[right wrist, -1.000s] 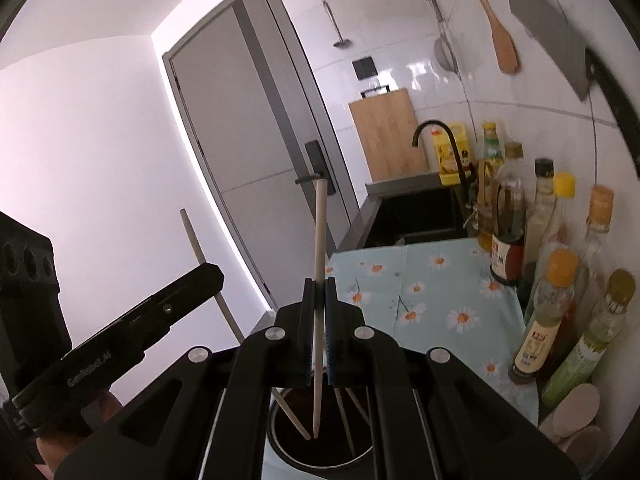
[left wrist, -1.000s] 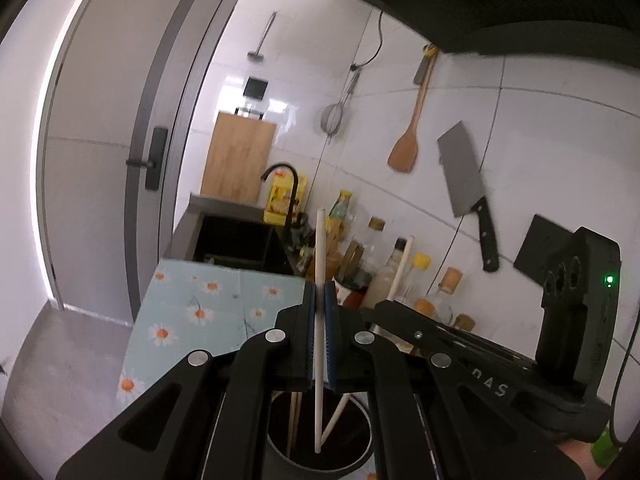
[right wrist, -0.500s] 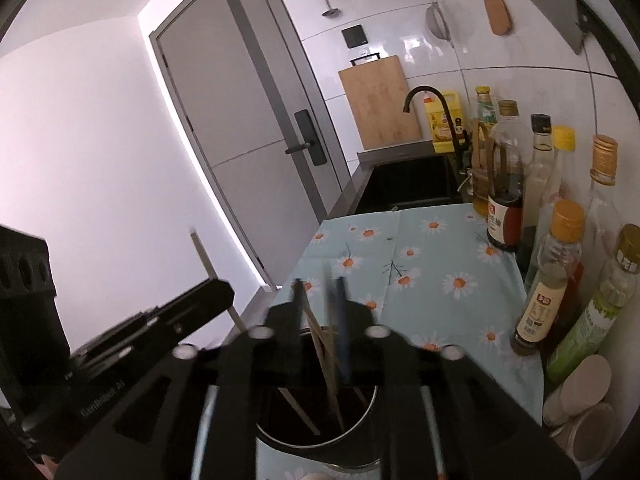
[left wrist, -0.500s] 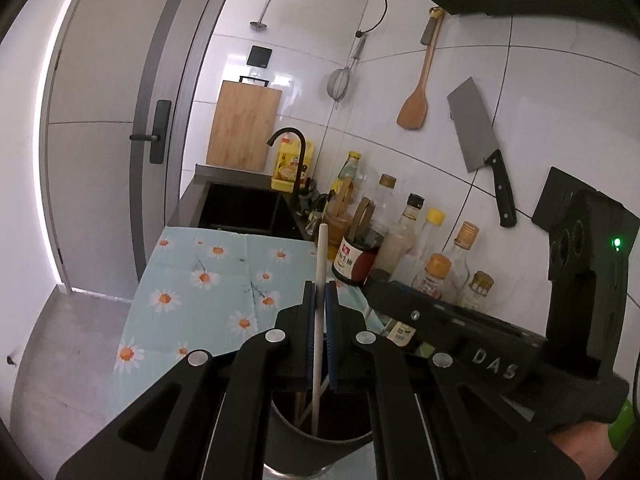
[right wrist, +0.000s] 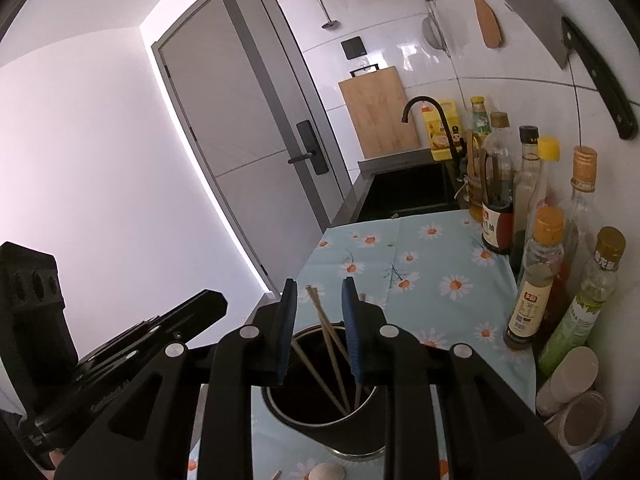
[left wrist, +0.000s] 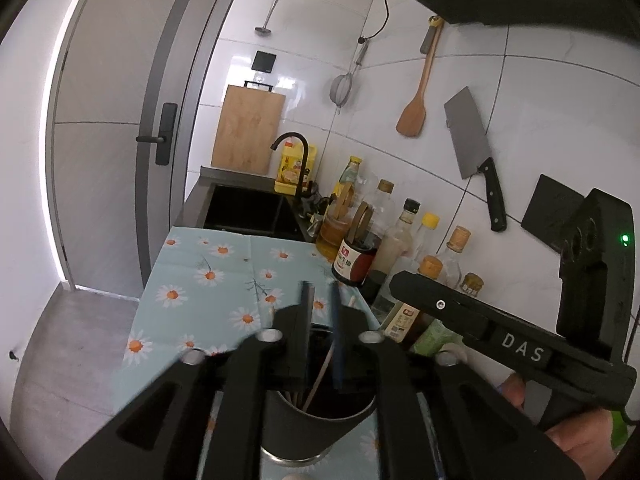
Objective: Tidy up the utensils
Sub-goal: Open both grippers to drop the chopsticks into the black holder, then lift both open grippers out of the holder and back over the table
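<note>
Left wrist view
Left gripper: the left gripper (left wrist: pixel 320 312) hung over the dark utensil cup (left wrist: pixel 316 428), its jaws a little apart after having just been opening, with nothing pinched between them.
Chopsticks: thin chopsticks (left wrist: pixel 320 376) leaned inside the cup below the gap, free of the pads.
Cup: it stood on the daisy-print cloth (left wrist: pixel 208 276), near the front edge of the counter.
Right gripper: the right gripper's black body (left wrist: pixel 520 344) crossed the right side, held by a hand (left wrist: pixel 576 436); its jaws were hidden here.
Background: bottles (left wrist: pixel 360 252) lined the tiled wall; a cleaver (left wrist: pixel 472 148) and a wooden spatula (left wrist: pixel 416 100) hung above them; a black sink (left wrist: pixel 248 212) lay beyond the cloth.

Right wrist view
Right gripper: the right gripper (right wrist: pixel 320 312) hovered above the same cup (right wrist: pixel 320 408), jaws parted, gripping nothing.
Chopsticks: several chopsticks (right wrist: pixel 328 344) stood tilted in the cup, one tip rising into the gap between the blue pads (right wrist: pixel 350 320); whether it touched them could not be told.
Left gripper: the left gripper's body (right wrist: pixel 120 344) sat low at the left edge, just beside the cup.
Counter: the cloth (right wrist: pixel 440 264) ran toward the sink (right wrist: pixel 408 192), bottles (right wrist: pixel 536 280) along its right side.
</note>
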The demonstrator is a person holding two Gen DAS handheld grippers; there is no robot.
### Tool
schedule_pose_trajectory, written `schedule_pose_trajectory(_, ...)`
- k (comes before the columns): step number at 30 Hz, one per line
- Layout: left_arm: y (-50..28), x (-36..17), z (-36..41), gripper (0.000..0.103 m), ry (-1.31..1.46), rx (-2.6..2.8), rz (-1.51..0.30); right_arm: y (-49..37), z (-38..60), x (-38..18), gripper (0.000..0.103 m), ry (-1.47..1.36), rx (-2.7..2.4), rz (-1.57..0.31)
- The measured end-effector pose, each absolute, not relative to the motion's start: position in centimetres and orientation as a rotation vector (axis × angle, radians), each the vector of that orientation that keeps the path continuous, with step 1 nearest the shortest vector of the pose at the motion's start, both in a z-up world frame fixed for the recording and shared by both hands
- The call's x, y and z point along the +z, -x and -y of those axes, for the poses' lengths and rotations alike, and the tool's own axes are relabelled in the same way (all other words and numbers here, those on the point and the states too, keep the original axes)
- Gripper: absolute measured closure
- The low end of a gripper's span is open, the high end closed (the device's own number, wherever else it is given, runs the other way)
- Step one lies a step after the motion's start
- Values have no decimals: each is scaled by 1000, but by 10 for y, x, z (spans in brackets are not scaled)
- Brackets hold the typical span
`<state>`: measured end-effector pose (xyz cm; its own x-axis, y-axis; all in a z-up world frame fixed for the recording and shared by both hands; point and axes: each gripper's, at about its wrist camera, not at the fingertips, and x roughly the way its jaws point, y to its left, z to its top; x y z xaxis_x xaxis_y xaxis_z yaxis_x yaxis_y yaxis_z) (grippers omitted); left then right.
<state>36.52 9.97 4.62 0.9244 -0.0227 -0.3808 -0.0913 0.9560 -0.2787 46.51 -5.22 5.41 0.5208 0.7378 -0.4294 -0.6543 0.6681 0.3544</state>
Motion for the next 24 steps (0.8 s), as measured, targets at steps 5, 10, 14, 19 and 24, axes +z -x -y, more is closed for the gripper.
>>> schedule_pose_trajectory(5,-350,56,-95,82,287,31,-369,-452,59,62,78,-158,849,-575)
schedule_pose_trajectory(10,-333,63,-89,82,275,28,-362,-438,70,68,78,-171,865,-571)
schedule_pose_trajectory(14,-318,64,-83,82,250,13,-362,-428,78,69,72,-179,884,-590)
schedule_pose_trajectory(19,-299,60,-80,82,251,8,-384,-416,86,60,72,-178,901,-639)
schedule_pose_trajectory(24,-287,53,-76,82,246,0,-422,-410,96,47,72,-185,898,-705)
